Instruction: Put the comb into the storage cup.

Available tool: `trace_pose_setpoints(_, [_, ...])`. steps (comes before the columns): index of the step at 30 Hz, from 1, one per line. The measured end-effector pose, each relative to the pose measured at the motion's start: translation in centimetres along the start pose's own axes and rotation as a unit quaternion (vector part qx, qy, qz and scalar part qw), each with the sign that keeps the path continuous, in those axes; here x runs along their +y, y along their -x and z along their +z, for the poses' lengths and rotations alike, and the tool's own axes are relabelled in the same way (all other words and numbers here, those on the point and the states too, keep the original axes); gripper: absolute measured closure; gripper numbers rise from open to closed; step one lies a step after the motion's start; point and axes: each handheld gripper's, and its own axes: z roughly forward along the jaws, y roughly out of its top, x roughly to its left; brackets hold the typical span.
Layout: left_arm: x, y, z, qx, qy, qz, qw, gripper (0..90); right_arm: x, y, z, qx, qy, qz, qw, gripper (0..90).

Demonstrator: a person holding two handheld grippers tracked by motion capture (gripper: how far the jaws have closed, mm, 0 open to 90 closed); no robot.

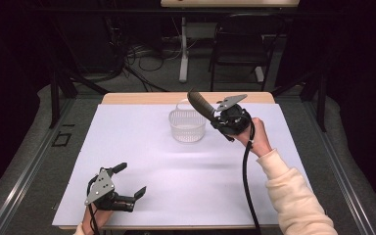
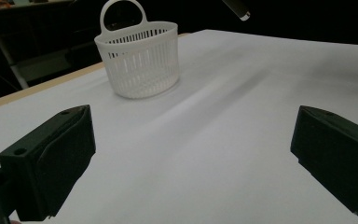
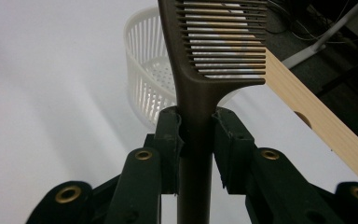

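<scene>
Smooth brown comb [image 3: 200,70], wide-toothed, pinched at its handle by right gripper [image 3: 198,135] above slotted white plastic basket [image 1: 187,125] on matte white table [image 1: 191,181]; left gripper [image 1: 127,181] spread wide, empty.

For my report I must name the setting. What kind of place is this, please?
Probably a lab or studio set up for recording, not a home. A table with a plain white cover stands among dark surroundings, loose cables lie on the floor behind it, and a person's hands work with cabled tongs, the right tongs holding a comb.
</scene>
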Motion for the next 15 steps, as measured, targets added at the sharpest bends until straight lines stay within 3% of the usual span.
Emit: trace_pose_setpoints(15, [-0.01,-0.03,0.01,0.000,0.001,-0.001,1.0000,0.0,0.66,0.06,0.48,-0.001,0.017,0.003,0.9998,72.7])
